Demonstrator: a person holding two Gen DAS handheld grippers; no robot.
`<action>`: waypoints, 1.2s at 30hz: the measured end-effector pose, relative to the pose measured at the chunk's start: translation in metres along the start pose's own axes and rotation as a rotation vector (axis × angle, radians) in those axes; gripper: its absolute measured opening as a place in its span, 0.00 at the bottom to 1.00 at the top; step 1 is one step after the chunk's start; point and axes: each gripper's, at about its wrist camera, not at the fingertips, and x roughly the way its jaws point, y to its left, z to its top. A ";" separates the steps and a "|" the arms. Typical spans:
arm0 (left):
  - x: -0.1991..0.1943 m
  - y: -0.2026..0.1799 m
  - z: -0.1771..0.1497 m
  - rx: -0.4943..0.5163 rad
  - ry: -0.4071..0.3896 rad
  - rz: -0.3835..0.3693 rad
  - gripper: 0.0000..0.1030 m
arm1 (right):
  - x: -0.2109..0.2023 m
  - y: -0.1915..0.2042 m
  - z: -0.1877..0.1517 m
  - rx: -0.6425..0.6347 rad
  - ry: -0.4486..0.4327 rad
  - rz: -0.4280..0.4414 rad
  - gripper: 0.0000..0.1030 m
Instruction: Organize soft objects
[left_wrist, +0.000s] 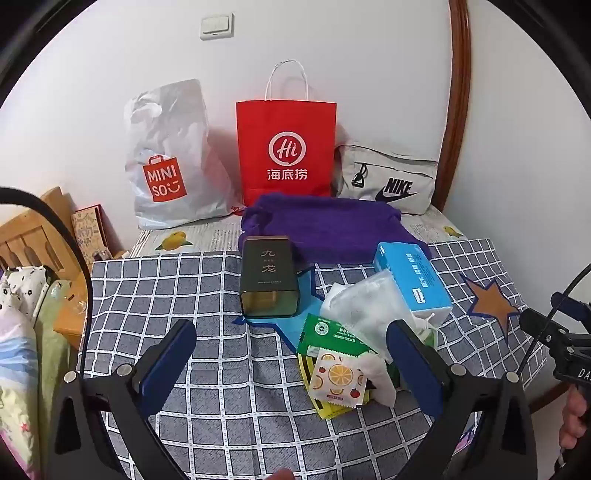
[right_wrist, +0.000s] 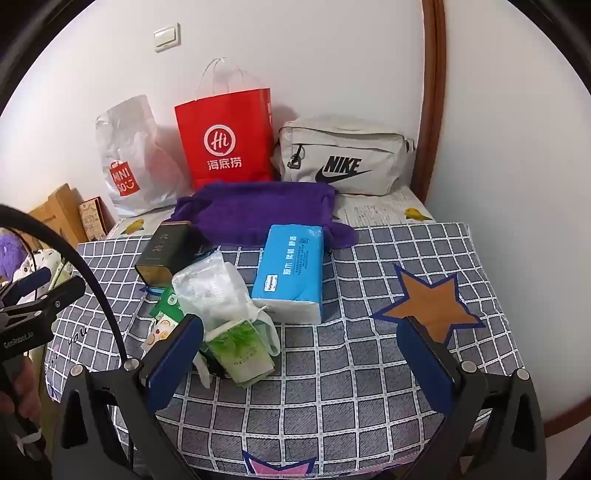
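Note:
A purple towel (left_wrist: 325, 229) (right_wrist: 258, 210) lies folded at the back of the checked cloth. In front of it are a blue tissue pack (left_wrist: 413, 280) (right_wrist: 291, 269), a clear bag of white stuff (left_wrist: 369, 306) (right_wrist: 210, 288), a green packet (left_wrist: 328, 332), a fruit-print sachet (left_wrist: 338, 380) and a green tea packet (right_wrist: 240, 350). A dark tin (left_wrist: 269, 277) (right_wrist: 166, 251) stands to the left of the pile. My left gripper (left_wrist: 291, 326) hangs open just short of the pile, holding nothing. My right gripper (right_wrist: 300, 321) is open too, over bare cloth right of the pile.
A Miniso plastic bag (left_wrist: 166, 158), a red paper bag (left_wrist: 286, 144) and a grey Nike pouch (left_wrist: 388, 181) lean on the wall at the back. The checked cloth (right_wrist: 332, 387) covers the table. Wooden furniture (left_wrist: 33, 232) and bedding stand at the left.

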 end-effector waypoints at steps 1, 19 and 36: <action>0.000 0.000 0.000 -0.001 0.000 -0.002 1.00 | 0.000 0.000 0.000 -0.010 0.004 -0.010 1.00; -0.005 0.003 0.003 -0.001 -0.016 0.014 1.00 | -0.003 0.005 -0.002 -0.021 -0.008 0.011 1.00; -0.006 0.007 0.000 -0.002 -0.017 0.016 1.00 | -0.008 0.009 0.000 -0.021 -0.013 0.020 1.00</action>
